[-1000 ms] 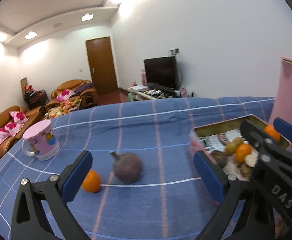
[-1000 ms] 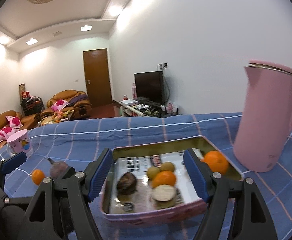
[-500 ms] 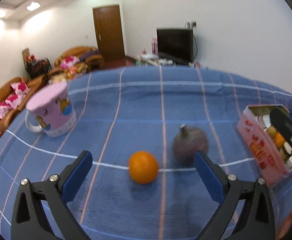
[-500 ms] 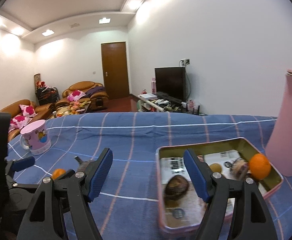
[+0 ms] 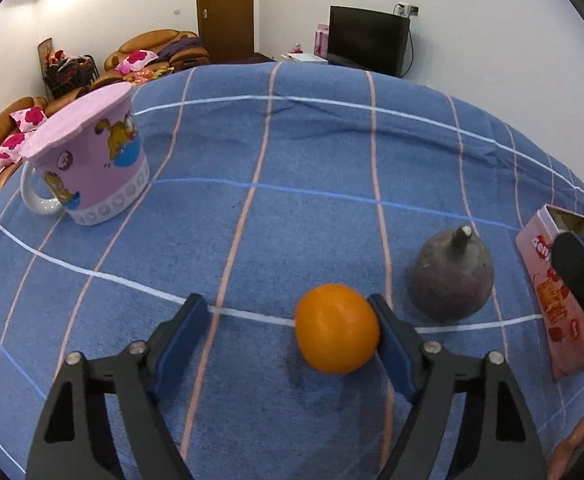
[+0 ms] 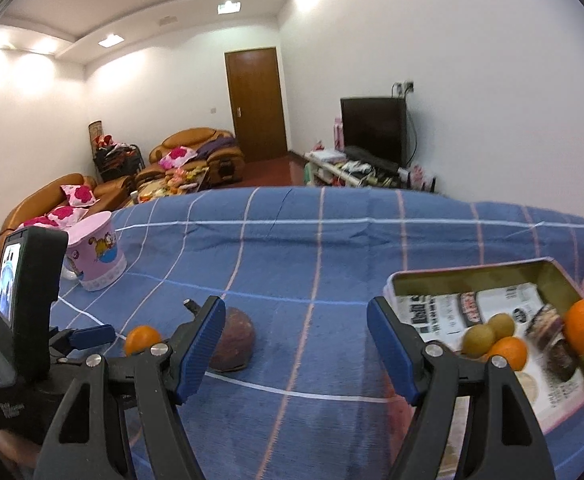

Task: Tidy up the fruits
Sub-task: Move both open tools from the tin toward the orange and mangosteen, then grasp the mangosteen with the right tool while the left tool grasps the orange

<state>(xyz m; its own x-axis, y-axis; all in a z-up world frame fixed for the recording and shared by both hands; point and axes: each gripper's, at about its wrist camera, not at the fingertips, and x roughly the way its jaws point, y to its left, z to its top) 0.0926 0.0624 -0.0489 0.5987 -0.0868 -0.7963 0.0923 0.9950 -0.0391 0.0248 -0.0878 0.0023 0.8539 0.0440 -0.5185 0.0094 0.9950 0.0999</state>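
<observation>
The table, covered with a blue checked cloth [image 5: 312,152], carries everything. Near its right edge stands the pink tin box [image 6: 548,280], which already holds several fruits. Near the left edge stands a pink cartoon mug [image 5: 92,160]. A dark purple fruit with a stem [image 5: 450,276] lies toward the front edge, just beside the orange [image 5: 336,328].

The left gripper [image 5: 288,332] is wide open around the orange; its right pad seems to touch the fruit, while the left pad is well apart. To grasp well, it should probably center the orange first, then close gently so the orange does not roll away. The right gripper [image 6: 296,344] is open and holds nothing.
</observation>
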